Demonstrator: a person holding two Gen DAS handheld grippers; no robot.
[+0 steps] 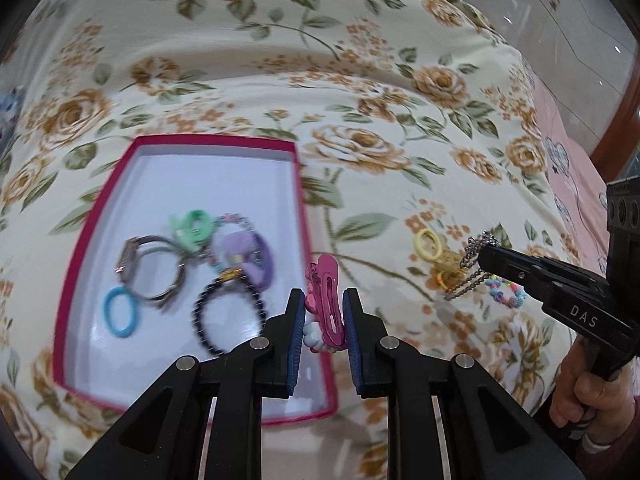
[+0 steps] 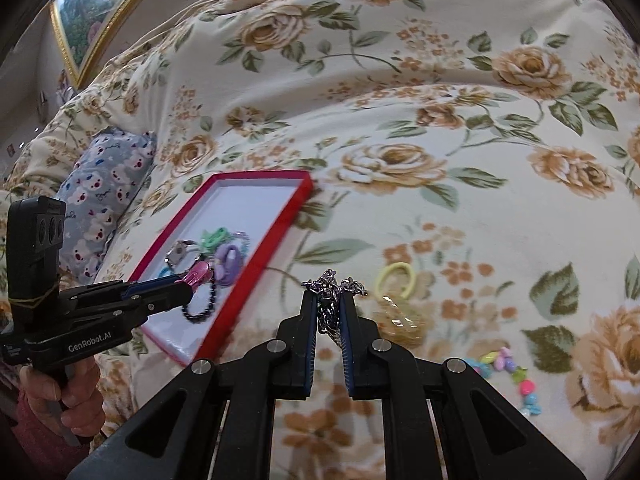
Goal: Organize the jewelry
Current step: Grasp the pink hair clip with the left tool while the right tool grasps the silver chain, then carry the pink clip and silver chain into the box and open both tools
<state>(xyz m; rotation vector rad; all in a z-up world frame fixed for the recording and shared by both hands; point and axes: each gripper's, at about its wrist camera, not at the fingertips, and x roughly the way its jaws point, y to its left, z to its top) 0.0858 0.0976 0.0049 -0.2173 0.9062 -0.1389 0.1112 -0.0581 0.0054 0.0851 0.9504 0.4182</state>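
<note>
A red-rimmed box (image 1: pixel 82 236) with a white floor lies on the floral bedspread and holds a watch, hair ties, a green clip, a purple piece and a black bead bracelet (image 1: pixel 228 312). My left gripper (image 1: pixel 323 300) is shut on a pink hair clip (image 1: pixel 326 300), held over the box's right rim; it also shows in the right wrist view (image 2: pixel 188 282). My right gripper (image 2: pixel 329 298) is shut on a silver chain (image 2: pixel 330 304), lifted above the bedspread to the right of the box (image 2: pixel 260 252); the chain also hangs from it in the left wrist view (image 1: pixel 472 264).
On the bedspread to the right of the box lie a yellow hair tie (image 2: pixel 396 278), a clear amber clip (image 2: pixel 396 320) and a pastel bead bracelet (image 2: pixel 508 376). A blue bear-print pillow (image 2: pixel 104 196) lies left of the box. A framed picture (image 2: pixel 92 8) hangs behind.
</note>
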